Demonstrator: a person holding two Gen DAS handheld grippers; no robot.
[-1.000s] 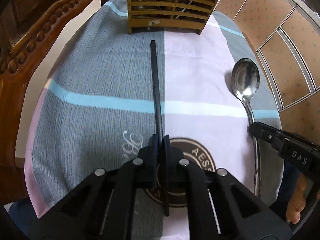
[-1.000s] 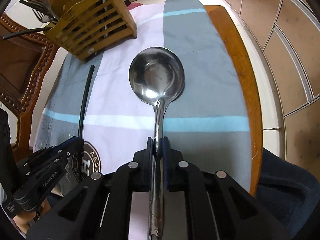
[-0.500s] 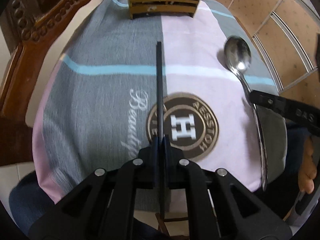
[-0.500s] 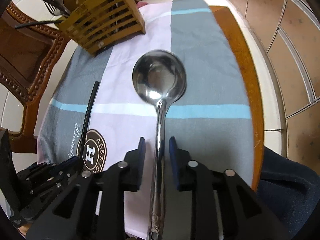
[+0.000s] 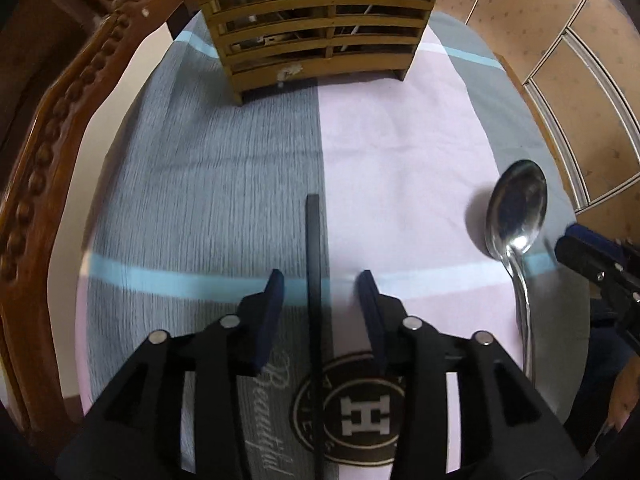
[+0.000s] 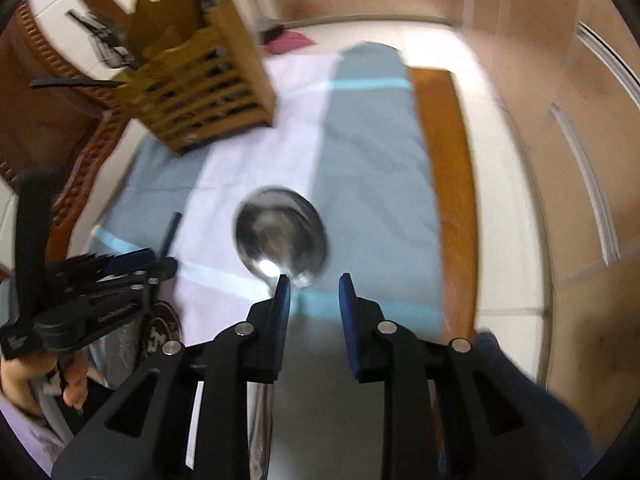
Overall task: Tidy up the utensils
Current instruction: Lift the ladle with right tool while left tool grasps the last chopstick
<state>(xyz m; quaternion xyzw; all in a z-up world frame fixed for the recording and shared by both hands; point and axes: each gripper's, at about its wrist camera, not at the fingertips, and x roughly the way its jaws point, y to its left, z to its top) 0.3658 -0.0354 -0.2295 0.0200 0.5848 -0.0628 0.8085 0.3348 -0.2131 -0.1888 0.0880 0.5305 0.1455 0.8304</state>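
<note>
A black chopstick [image 5: 313, 280] lies on the cloth-covered table, pointing at the wooden slatted utensil holder [image 5: 320, 20]. My left gripper [image 5: 320, 284] is open, its fingers on either side of the chopstick and apart from it. A steel ladle [image 5: 516, 216] lies at the right. In the right wrist view the ladle [image 6: 280, 236] lies on the cloth, its handle running under the left finger. My right gripper [image 6: 314, 296] is open and empty above it. The holder [image 6: 204, 84] stands at the back left with forks and other utensils in it.
A grey, pink and blue cloth [image 5: 400, 152] with a round logo [image 5: 360, 408] covers the wooden table [image 6: 444, 168]. A carved wooden chair [image 5: 48, 160] stands along the left edge. Tiled floor lies to the right. The other hand-held gripper [image 6: 92, 292] is at the left.
Both grippers have opened and let go: the left released the chopstick, the right released the ladle. Both utensils now lie on the cloth. The right view has lifted and is blurred.
</note>
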